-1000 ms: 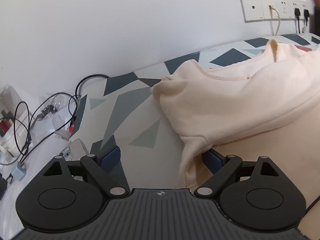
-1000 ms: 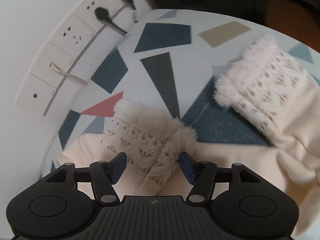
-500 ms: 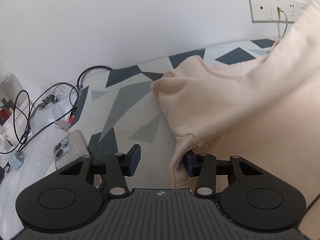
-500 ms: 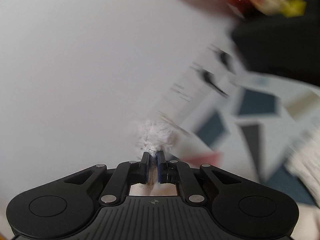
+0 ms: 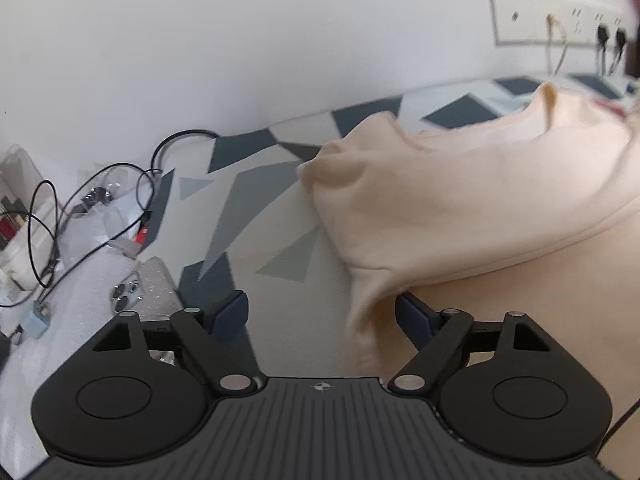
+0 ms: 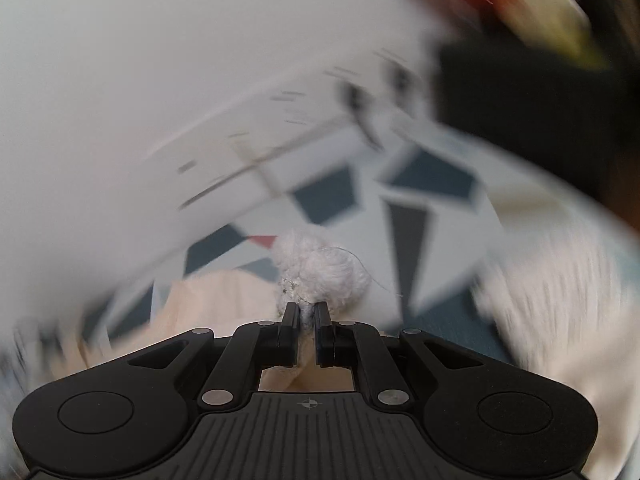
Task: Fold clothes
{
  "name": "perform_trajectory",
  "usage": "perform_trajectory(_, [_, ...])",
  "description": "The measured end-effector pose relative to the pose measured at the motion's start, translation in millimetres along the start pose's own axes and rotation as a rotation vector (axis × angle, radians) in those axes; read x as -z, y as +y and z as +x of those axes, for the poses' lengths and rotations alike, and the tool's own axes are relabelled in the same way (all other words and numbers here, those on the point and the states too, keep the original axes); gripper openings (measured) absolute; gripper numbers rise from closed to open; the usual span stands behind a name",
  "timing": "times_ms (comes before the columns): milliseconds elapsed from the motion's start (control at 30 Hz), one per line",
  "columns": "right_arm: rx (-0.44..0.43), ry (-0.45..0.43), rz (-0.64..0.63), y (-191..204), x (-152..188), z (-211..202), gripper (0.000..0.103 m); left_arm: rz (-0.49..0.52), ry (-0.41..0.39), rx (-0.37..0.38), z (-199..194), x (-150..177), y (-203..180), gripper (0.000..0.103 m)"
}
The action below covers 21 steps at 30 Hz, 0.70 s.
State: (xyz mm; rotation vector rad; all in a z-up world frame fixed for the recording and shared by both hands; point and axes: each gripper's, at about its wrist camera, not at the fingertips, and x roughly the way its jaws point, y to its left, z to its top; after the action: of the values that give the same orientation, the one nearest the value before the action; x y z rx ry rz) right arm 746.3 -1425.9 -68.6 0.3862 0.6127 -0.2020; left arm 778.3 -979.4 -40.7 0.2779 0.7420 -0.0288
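The cream sweatshirt lies on the patterned surface, bare room to its left up to a phone and cables at the edge. Left gripper: jaws have just been reopening, spread – a hanging fold between them, ungripped. Right gripper: jaws pinched on the fluffy cuff; only this blurred view shows the second cuff.

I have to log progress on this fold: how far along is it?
Early. Done: the right tool has shut on the fluffy cuff of the sweater. In hand: the left tool has just been opening; its jaws stand wide, with the sweater's edge between them but not pinched. Left: the sweater lies bunched on the patterned cloth, with no neat fold showing yet.
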Motion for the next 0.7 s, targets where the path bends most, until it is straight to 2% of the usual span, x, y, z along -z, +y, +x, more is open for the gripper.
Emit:
perform_trajectory(67, [-0.041,-0.008,-0.175,31.3,-5.5,-2.8,0.007,-0.017,-0.036,0.031,-12.9,1.6,0.6,0.088])
perform_trajectory(133, [-0.125,0.014,-0.289,60.9,-1.8,0.4,0.007,-0.021,-0.053,0.032,-20.5,3.7,-1.4,0.089])
perform_trajectory(300, [-0.264,0.180,-0.511,118.9,31.6,29.3,0.008,-0.025,-0.033,0.029,-23.8,9.2,-4.2,0.089])
perform_trajectory(400, [-0.274,0.270,-0.597,134.1,53.8,40.3,0.008,-0.047,-0.033,0.032,-27.4,11.4,-1.8,0.089])
perform_trajectory(500, [-0.263,0.256,-0.658,139.9,55.4,27.9,0.008,-0.051,-0.036,0.031,-29.3,13.0,-0.5,0.089])
perform_trajectory(567, [-0.279,0.271,-0.650,137.3,51.1,26.5,0.008,-0.053,-0.030,0.029,-27.3,13.9,0.1,0.089])
perform_trajectory(633, [-0.326,0.298,-0.673,137.1,52.4,28.4,0.013,-0.064,-0.026,0.029,-26.2,13.8,0.8,0.089])
perform_trajectory(667, [-0.356,0.283,-0.676,136.5,51.8,23.9,0.017,-0.070,-0.026,0.029,-26.0,13.6,1.2,0.089])
perform_trajectory(700, [-0.387,0.267,-0.680,135.9,51.2,19.4,0.024,-0.075,-0.026,0.029,-25.9,13.3,1.5,0.089])
